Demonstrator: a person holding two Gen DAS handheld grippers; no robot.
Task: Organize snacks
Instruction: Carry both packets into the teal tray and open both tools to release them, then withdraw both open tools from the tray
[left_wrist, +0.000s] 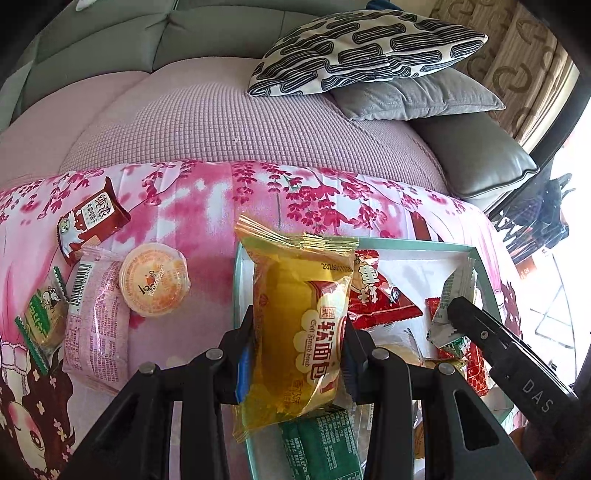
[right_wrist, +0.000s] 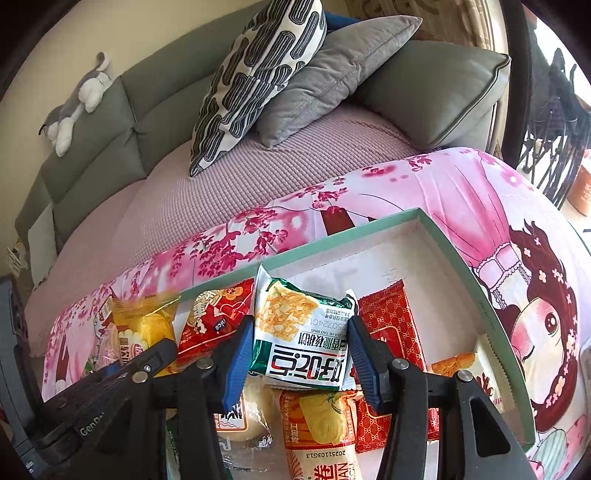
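Left gripper (left_wrist: 297, 356) clamped on a yellow transparent soft-bread packet (left_wrist: 295, 325), blue-padded jaws pressing both sides of the packet, which is held upright above the left wall of the shallow teal-rimmed cardboard box with white inside (left_wrist: 484, 266). Right gripper (right_wrist: 301, 352) closed on a green-and-white crinkly cracker packet (right_wrist: 303, 332), held over the box interior, tilted, top edge near the far rim. In the left wrist view the right gripper's black finger shows at the right over the box, with the same green-and-white packet at its tip.

Box sits on a pink floral cartoon-print blanket (left_wrist: 207, 199) spread over the seat edge. Inside the box: red foil snack bag with white characters (left_wrist: 376, 291), red patterned flat sachet (right_wrist: 391, 321), orange-yellow bread packet (right_wrist: 325, 428) under the right gripper, dark green wrapped bar (left_wrist: 321, 443) at the near left corner, more wrappers partly hidden.

On the blanket left of the box, outside it: round clear jelly cup with orange contents (left_wrist: 155, 282), pale pink translucent wrapped pack with barcode (left_wrist: 96, 317) just beside and touching the cup, brown-and-white biscuit packet (left_wrist: 90, 227) further back, small green-edged packet (left_wrist: 42, 317) at the far left.

Behind: pink waffle-textured sofa cover (left_wrist: 236, 122), black-and-white squiggle-pattern pillow (left_wrist: 365, 48) lying on a grey velvet cushion (left_wrist: 413, 98), grey-and-white plush toy (right_wrist: 79, 99) on the green sofa back
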